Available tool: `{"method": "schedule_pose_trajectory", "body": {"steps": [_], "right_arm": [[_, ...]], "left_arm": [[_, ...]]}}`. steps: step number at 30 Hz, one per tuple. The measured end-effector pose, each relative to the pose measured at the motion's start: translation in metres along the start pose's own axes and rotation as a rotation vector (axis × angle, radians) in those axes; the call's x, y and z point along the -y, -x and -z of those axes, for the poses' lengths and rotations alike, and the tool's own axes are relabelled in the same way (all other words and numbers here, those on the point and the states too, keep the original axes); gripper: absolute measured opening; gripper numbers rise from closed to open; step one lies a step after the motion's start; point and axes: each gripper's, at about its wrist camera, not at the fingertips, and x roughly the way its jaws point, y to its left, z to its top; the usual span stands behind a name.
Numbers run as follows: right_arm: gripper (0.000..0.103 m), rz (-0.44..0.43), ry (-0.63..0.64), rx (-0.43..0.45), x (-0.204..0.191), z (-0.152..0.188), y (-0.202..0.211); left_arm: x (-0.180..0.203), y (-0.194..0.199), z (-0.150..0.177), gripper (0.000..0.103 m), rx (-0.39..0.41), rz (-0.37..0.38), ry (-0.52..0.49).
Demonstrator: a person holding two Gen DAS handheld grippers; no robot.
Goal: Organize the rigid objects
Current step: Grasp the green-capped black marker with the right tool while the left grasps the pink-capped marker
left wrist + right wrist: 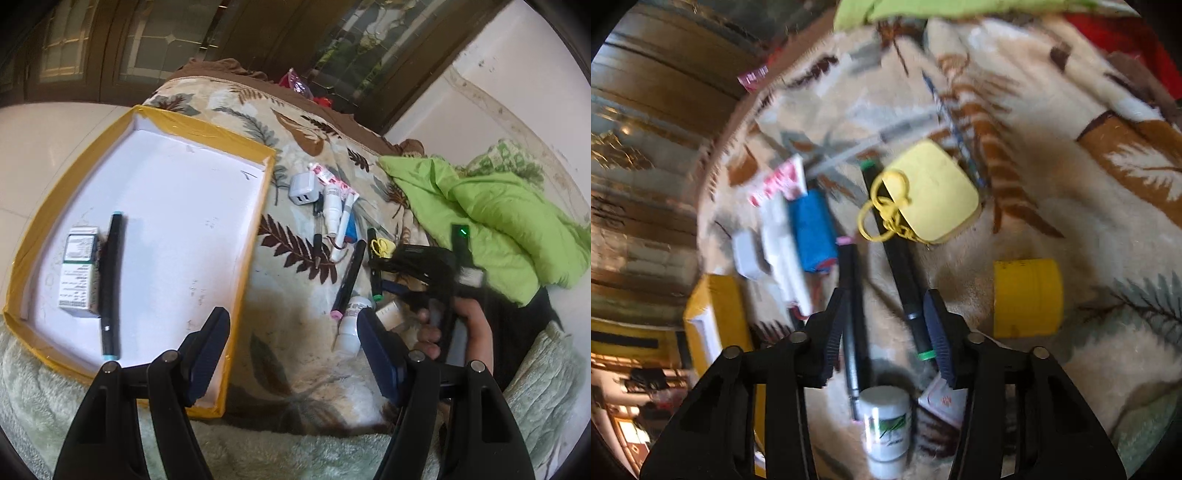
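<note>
Currently: right gripper (pixel 882 332) part-open, nothing held, straddling two black markers (pixel 851 317); centre on one. Left gripper (pixel 291 354) wide, unloaded.

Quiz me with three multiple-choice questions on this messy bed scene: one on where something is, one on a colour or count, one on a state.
1. Where is the small printed carton?
A. inside the yellow-rimmed tray
B. on the green cloth
C. on the floor

2. How many things lie in the tray?
A. none
B. two
C. five

3. The left gripper is:
A. open, holding nothing
B. clamping a bottle
C. clamping a marker

Answers: 1 A, the carton lies in the tray. 2 B, carton and black marker. 3 A, the left gripper has only blanket between its fingers.
</note>
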Motion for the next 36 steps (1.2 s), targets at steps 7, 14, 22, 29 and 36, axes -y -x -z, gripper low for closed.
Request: {"method": "schedule_pose_trajectory", "body": {"steps": [7, 14, 22, 29, 36], "right_arm": [[0.016, -0.021, -0.032, -0.011, 0.001, -0.008, -0.001], [0.014, -0.274, -0.261, 0.113, 0.027, 0.006, 0.043], [0.015, -0.336, -0.217, 0.165, 0.024, -0.004, 0.052], [0.015, -0.346, -0.198, 0.147, 0.019, -0.014, 0.043], [0.015, -0.373, -0.184, 0.183, 0.016, -0.013, 0.052]], "left_arm": [[0.026, -0.039, -0.012, 0.072, -0.08, 0.012, -0.084], [0.053, -0.101, -0.039, 0.071, -0.203, 0.061, -0.122], [0.09, -0.169, -0.041, 0.061, -0.297, 0.006, -0.211], [0.099, -0.204, -0.023, 0.019, -0.347, -0.147, -0.295], [0.097, -0.173, -0.018, 0.013, -0.329, -0.007, -0.253]]}}
